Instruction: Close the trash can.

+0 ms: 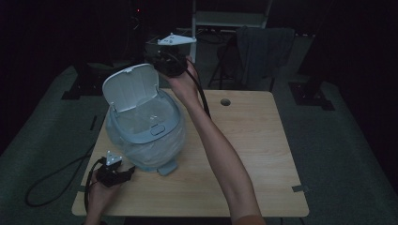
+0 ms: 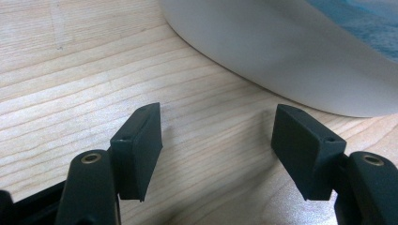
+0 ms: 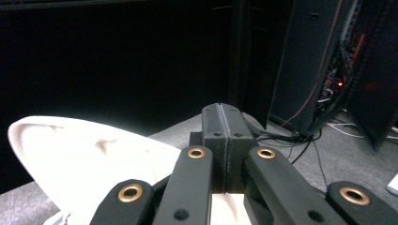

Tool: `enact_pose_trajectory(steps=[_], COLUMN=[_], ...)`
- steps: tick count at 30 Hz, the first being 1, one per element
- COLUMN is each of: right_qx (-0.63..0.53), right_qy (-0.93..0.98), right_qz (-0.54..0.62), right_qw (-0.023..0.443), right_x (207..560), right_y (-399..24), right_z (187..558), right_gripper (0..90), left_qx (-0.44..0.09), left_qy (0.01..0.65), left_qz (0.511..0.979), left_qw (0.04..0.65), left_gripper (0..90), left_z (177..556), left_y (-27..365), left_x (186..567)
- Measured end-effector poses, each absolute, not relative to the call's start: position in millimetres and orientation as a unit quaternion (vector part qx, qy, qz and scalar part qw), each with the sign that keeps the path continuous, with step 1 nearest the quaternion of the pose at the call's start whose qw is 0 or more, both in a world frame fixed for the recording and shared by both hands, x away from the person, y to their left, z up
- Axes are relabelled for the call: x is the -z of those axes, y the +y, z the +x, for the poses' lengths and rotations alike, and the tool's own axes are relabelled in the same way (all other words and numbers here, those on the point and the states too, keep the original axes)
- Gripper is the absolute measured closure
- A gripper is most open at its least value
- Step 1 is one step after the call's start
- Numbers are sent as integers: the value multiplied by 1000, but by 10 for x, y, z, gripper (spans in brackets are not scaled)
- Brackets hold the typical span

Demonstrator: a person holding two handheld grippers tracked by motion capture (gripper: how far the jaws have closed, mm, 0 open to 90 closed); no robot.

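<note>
The left gripper rests with jaws spread over the pale wood-grain table, just beside the rounded white bin with its clear liner. Past the bin's raised, smooth lid, the right gripper hangs, jaws pressed together, empty.

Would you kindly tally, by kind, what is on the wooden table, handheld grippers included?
White lidded plastic bin with clear liner: 1
Black two-jaw grippers: 2, left gripper open, right gripper shut
Total: 3
</note>
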State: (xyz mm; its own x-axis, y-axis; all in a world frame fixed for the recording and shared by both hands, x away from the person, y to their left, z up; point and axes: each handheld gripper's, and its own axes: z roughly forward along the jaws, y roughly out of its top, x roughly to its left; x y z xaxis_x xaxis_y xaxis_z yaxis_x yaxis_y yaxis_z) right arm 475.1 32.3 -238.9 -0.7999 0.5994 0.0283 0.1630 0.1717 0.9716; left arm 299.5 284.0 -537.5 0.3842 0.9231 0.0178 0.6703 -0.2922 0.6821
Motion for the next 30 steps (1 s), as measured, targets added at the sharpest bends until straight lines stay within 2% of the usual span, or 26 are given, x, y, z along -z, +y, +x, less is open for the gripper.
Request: enact_pose_trajectory(steps=[7, 9, 11, 22, 30], right_qx=[-574, -565, -569, -579, -572], right_qy=[766, 773, 773, 781, 789], right_qz=[239, 230, 227, 171, 158], right_qw=[160, 174, 167, 162, 161], right_x=[2402, 2426, 2429, 2693, 2956], right_y=[356, 377, 371, 295, 173], right_z=[4722, 4658, 4624, 4049, 3794], right_gripper=[899, 899, 899, 898, 898], left_qx=[-211, -211, -211, -211, -212], left_qy=[513, 514, 514, 514, 517], left_qz=[776, 776, 775, 775, 773], left_qw=[300, 300, 300, 301, 301], left_gripper=[345, 344, 345, 344, 345], left_z=[2994, 2994, 2993, 2988, 2970], left_y=[2841, 2840, 2840, 2842, 2850], left_x=[5376, 5375, 5375, 5377, 5378])
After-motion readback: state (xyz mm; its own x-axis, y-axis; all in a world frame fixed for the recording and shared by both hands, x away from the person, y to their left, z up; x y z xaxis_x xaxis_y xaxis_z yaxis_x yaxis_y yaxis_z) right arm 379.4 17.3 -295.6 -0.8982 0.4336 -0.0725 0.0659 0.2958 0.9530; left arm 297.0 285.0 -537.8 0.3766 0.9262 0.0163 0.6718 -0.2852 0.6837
